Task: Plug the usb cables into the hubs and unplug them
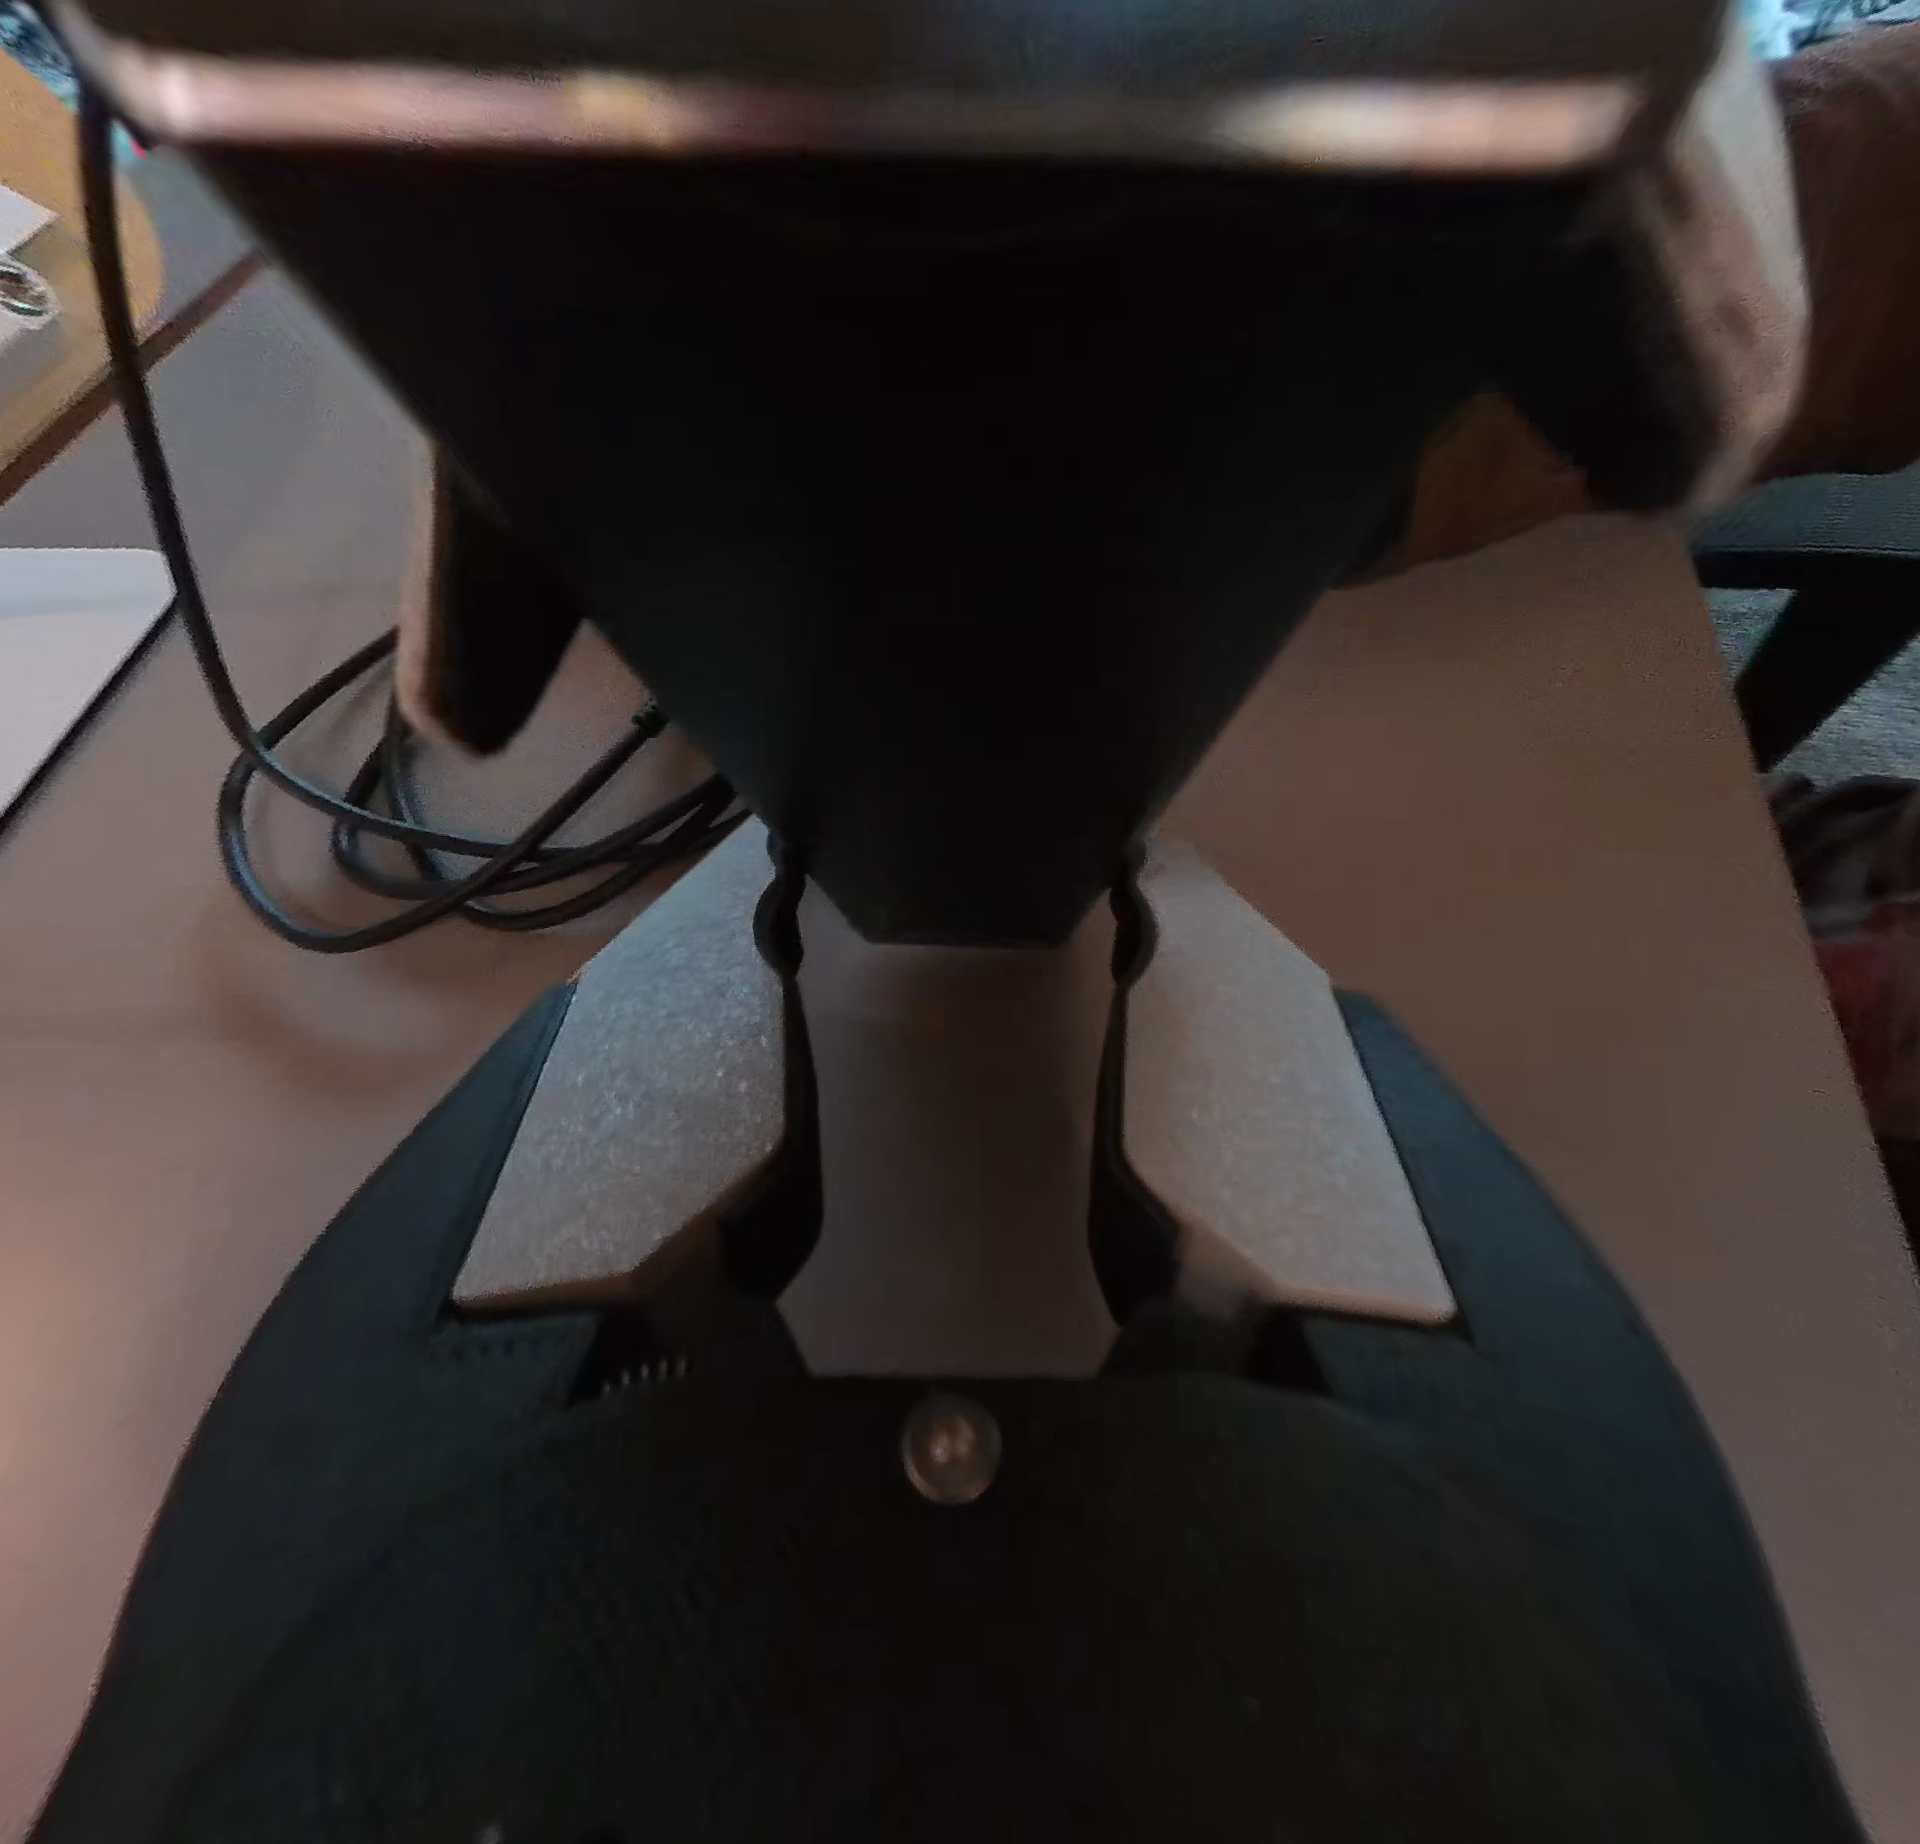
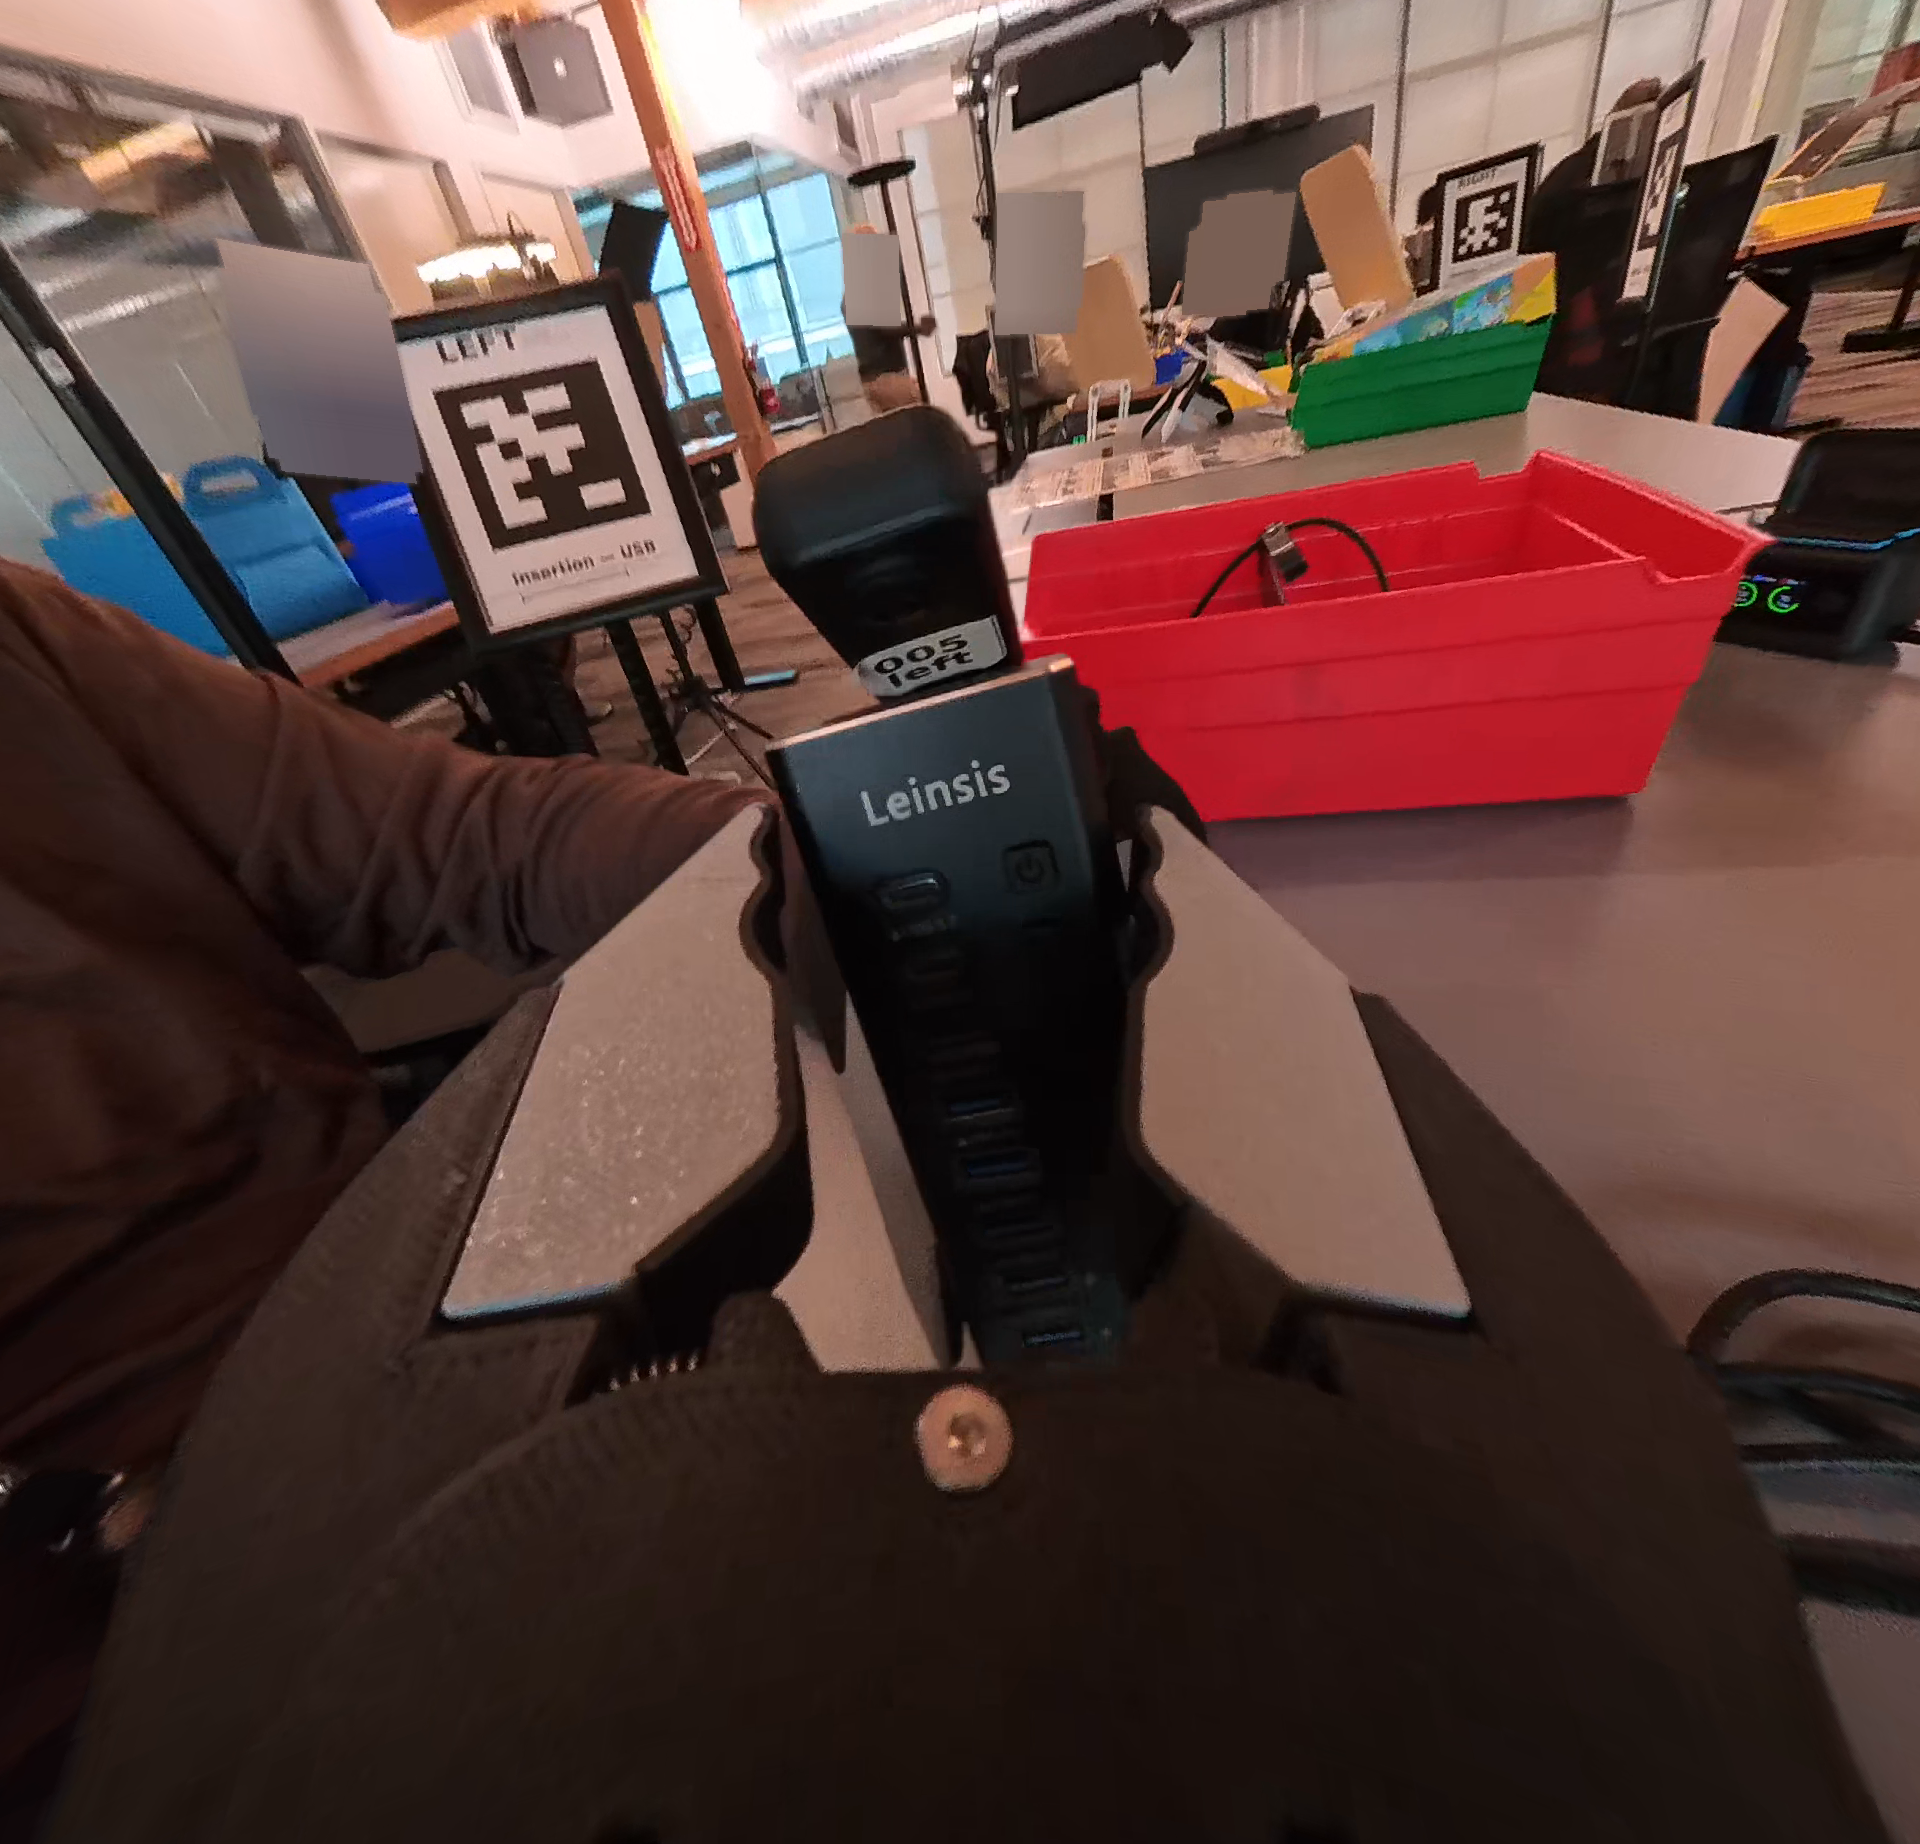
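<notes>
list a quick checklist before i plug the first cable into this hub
1. hub clamped in right gripper: ok
2. left gripper free to fetch a cable: not ok, it is pinching the hub's end
3. visible ports empty: ok
4. usb cable in a gripper: not ok, it lies in the red bin
5. hub powered: cannot tell

Both wrist views closely face the hub (image 2: 966, 963).
</notes>
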`<state>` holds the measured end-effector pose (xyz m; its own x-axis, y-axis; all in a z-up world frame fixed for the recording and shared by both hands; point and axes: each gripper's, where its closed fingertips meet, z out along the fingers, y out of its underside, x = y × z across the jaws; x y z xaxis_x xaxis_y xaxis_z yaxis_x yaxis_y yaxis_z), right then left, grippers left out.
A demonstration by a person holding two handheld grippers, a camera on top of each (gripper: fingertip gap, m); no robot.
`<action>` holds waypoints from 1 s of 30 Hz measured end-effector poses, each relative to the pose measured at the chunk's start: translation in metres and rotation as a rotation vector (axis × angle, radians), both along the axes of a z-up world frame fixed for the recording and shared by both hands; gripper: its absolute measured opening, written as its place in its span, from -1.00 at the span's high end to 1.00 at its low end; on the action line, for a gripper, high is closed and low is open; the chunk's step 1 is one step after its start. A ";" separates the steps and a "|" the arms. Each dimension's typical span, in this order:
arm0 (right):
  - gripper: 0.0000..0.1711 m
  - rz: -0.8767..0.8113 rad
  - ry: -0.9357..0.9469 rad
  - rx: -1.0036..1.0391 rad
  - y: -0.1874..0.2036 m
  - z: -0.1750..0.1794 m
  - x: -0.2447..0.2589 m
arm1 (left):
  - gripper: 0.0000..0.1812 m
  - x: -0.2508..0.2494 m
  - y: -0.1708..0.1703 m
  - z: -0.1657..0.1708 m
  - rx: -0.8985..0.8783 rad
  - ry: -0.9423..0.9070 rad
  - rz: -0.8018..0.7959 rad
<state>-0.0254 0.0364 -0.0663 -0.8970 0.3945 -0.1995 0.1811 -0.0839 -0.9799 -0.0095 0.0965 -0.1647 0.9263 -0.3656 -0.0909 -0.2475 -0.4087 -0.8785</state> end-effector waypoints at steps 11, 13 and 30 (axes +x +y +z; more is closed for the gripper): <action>0.28 -0.056 0.054 0.089 0.004 -0.003 -0.002 | 0.36 -0.008 0.000 0.001 -0.002 0.054 0.047; 0.28 -0.072 0.063 0.114 0.006 -0.005 -0.004 | 0.36 -0.009 0.000 0.001 -0.007 0.051 0.048; 0.32 -0.120 0.089 0.098 0.026 0.002 -0.006 | 0.36 -0.018 -0.003 0.002 -0.006 0.005 0.068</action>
<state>-0.0318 0.0622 -0.0640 -0.8548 0.5133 -0.0765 0.0873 -0.0030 -0.9962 -0.0277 0.0934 -0.1631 0.9485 -0.3026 -0.0939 -0.2237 -0.4296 -0.8749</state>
